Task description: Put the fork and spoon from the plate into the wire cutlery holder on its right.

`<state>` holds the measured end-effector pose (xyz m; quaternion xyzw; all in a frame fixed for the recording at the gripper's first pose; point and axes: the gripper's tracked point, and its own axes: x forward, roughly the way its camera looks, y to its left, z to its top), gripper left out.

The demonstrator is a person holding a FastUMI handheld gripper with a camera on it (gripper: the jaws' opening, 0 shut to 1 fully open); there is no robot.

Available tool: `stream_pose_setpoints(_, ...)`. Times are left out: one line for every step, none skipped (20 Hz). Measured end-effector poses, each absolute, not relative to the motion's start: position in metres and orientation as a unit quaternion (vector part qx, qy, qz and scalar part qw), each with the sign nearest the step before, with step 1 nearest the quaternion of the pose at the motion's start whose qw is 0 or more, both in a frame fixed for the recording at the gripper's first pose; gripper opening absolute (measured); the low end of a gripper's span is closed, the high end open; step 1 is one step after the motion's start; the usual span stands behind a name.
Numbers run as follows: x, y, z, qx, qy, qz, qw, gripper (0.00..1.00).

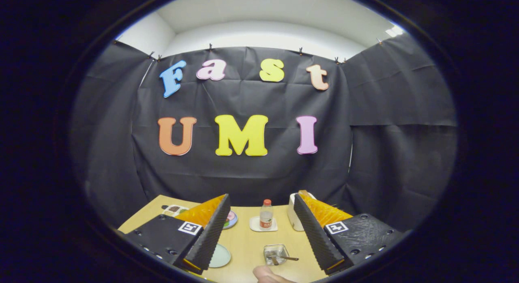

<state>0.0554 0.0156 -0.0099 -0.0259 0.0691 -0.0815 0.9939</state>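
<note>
Black cloth walls close off the booth behind a pale wooden table (247, 242), and the gripper (259, 238) is held high above its near edge, fingers spread wide apart with nothing between them.

Nearest of all, at the table's near edge, a fingertip (267, 275) of a person's hand pokes up from below. Just beyond it, between the two fingers and a little toward the right one, sits a small square dish (275, 254). One utensil (284, 258) lies in it, handle sticking out over the right rim, long axis running roughly left to right; a second piece may lie beside it, but the dish is too small to tell fork from spoon or to count them surely. This looks like the plate the task means, though I cannot be sure. It lies ahead of and below the gripper, so the coming move is, by my judgement, a descent forward and slightly right, with the jaws turned to close across that handle.

One pale green plate (221, 256) shows partly behind the left finger. Farther back, near the middle of the table, one small bottle (266, 214) with a red cap stands upright on a white coaster (263, 225). One white container (295, 218) stands behind the right finger's tip; whether it is the cutlery holder I cannot tell, since no wire shows. At the far left corner lie a colourful dish (231, 220) and a flat tray (175, 210).
</note>
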Motion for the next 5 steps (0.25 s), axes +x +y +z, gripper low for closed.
stream_pose_setpoints(0.055, 0.016, -0.01, -0.025, 0.071, -0.081, 0.994, 0.95)
stream_pose_setpoints(0.054, 0.016, -0.011, -0.025, 0.073, -0.083, 0.994, 0.95)
stream_pose_setpoints(0.05, 0.018, -0.013, -0.024, 0.074, -0.082, 0.994, 0.95)
stream_pose_setpoints(0.044, 0.02, -0.015, -0.024, 0.076, -0.084, 0.993, 0.95)
stream_pose_setpoints(0.038, 0.021, -0.016, -0.023, 0.075, -0.087, 0.993, 0.95)
